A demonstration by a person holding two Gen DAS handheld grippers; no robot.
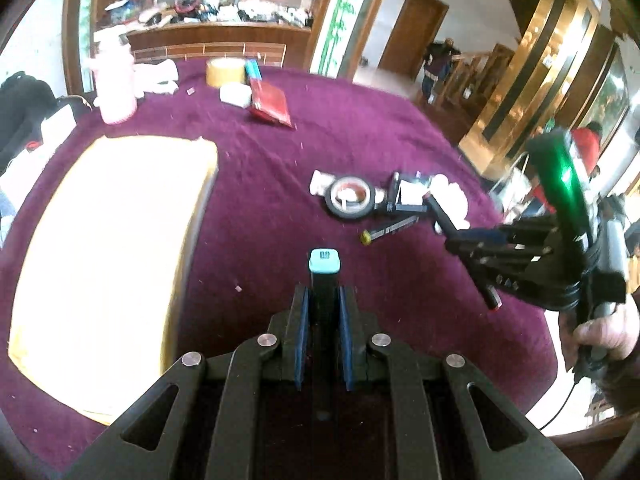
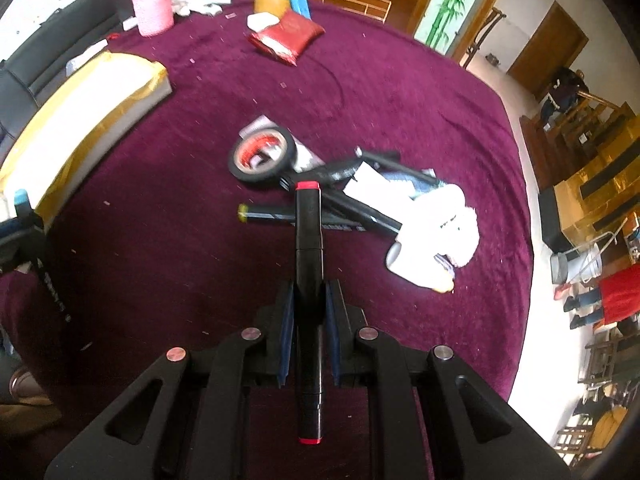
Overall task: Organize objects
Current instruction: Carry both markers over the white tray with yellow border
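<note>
Both grippers carrying markers above the purple bench.
Left gripper (image 1: 323, 300) jaws are pinching a teal-capped marker (image 1: 325, 276); right gripper (image 2: 308, 300) jaws are pinching a red-capped marker (image 2: 308, 240). Yellow-capped marker (image 2: 280, 214), black tape roll (image 2: 262, 156) are still lying on the bench (image 2: 400, 100). Likely the carry step; next calls for picking a drop spot, perhaps the pink basket (image 2: 152, 2).

Looks like hotel/banquet hall: gold pillar (image 1: 532, 72), big purple-clothed table (image 1: 340, 128), wood doors (image 1: 412, 28).
</note>
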